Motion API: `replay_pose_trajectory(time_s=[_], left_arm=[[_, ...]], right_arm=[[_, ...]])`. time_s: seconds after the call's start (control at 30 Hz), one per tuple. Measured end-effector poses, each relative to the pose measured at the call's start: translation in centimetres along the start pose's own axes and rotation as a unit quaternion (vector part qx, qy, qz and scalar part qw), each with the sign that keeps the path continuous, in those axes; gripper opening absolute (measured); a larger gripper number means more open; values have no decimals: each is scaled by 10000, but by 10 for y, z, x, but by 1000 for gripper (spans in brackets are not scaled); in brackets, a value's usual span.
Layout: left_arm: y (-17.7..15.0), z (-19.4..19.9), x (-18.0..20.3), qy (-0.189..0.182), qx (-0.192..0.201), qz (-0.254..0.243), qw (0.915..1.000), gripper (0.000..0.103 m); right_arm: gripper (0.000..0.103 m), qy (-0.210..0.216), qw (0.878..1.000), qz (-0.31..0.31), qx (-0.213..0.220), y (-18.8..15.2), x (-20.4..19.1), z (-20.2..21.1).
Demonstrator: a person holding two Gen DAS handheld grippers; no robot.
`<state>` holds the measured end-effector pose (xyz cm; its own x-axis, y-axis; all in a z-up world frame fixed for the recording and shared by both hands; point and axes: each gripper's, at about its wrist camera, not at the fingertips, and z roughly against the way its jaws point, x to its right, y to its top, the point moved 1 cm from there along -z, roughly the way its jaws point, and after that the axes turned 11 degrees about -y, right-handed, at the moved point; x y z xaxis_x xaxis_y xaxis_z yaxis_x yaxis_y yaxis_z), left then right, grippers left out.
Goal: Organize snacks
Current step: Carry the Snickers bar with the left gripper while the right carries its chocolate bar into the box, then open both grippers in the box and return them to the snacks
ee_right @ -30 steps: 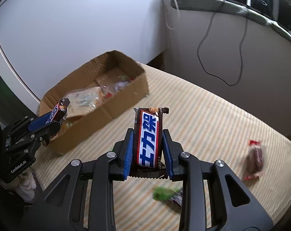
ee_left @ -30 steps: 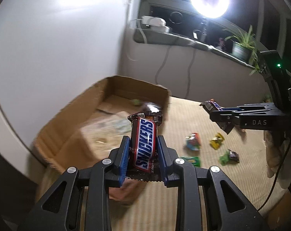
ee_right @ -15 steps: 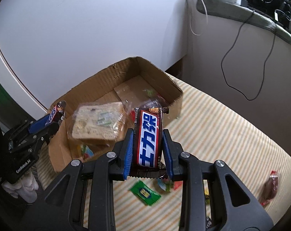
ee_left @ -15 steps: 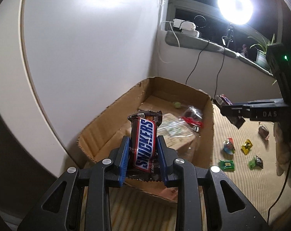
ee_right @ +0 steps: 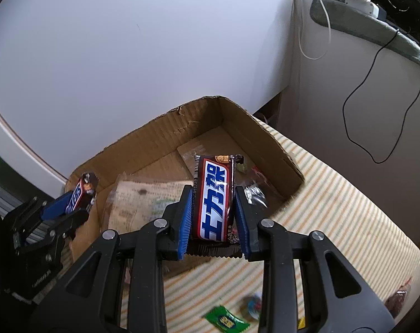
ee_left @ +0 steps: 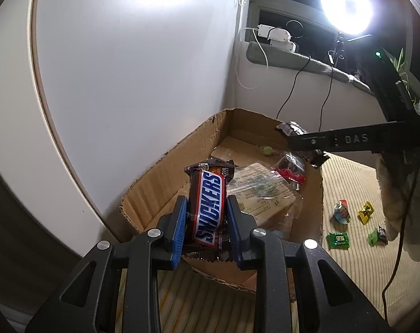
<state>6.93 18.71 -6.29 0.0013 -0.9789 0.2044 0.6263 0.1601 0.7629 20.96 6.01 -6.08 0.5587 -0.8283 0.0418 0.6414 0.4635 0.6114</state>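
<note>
An open cardboard box [ee_left: 154,177] stands against the white wall on a striped cloth. My left gripper [ee_left: 207,213] is shut on a Snickers bar [ee_left: 210,202] and hovers over the box's near corner. My right gripper [ee_right: 214,208] is shut on a second Snickers bar [ee_right: 215,194] with non-Latin lettering, above the box's [ee_right: 154,144] near side. In the left wrist view the right gripper [ee_left: 301,138] reaches in over the right wall. In the right wrist view the left gripper [ee_right: 68,208] and its bar [ee_right: 81,191] sit at the left corner.
Inside the box lie a clear-wrapped flat packet [ee_left: 260,191], a red-tied clear bag [ee_left: 290,166] and a small green sweet [ee_left: 267,149]. Several loose candies, among them a green one [ee_left: 339,240] and a yellow one [ee_left: 366,212], lie on the cloth right of the box. A ring light [ee_left: 346,2] glares above a ledge with cables.
Both grippers have carried their bars toward the box. The right one has travelled further, from over the cloth to above the box. Neither grip has changed.
</note>
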Motion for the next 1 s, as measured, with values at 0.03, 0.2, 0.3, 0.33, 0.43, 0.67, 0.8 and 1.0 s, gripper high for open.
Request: replay_pose_trajectory(time_s=[0.03, 0.2, 0.3, 0.33, 0.43, 0.67, 0.8, 1.0], left_arm=[[0, 0, -1, 20, 6, 2, 10000, 27], [2, -2, -5, 51, 1, 42, 10000, 27], [1, -3, -5, 54, -4, 42, 10000, 27], [1, -3, -5, 49, -5, 48, 10000, 27], [2, -5, -5, 33, -12, 44, 10000, 27], [4, -3, -3, 71, 33, 8, 10000, 29], [3, -4, -3, 73, 37, -3, 10000, 33], [3, -3, 2, 31, 43, -25, 10000, 33]], right_arm=[[30, 25, 10000, 0, -16, 2, -1, -3], [30, 47, 9999, 33, -99, 8, -8, -16], [30, 81, 9999, 33, -143, 10, -11, -23], [30, 93, 9998, 33, -156, 10, -11, -24], [30, 103, 9998, 50, -172, 11, -12, -28], [41, 101, 9997, 132, -154, 11, -12, -30], [74, -1, 9999, 133, 57, 11, -12, -22], [75, -51, 9999, 114, 115, 9, -6, -10]])
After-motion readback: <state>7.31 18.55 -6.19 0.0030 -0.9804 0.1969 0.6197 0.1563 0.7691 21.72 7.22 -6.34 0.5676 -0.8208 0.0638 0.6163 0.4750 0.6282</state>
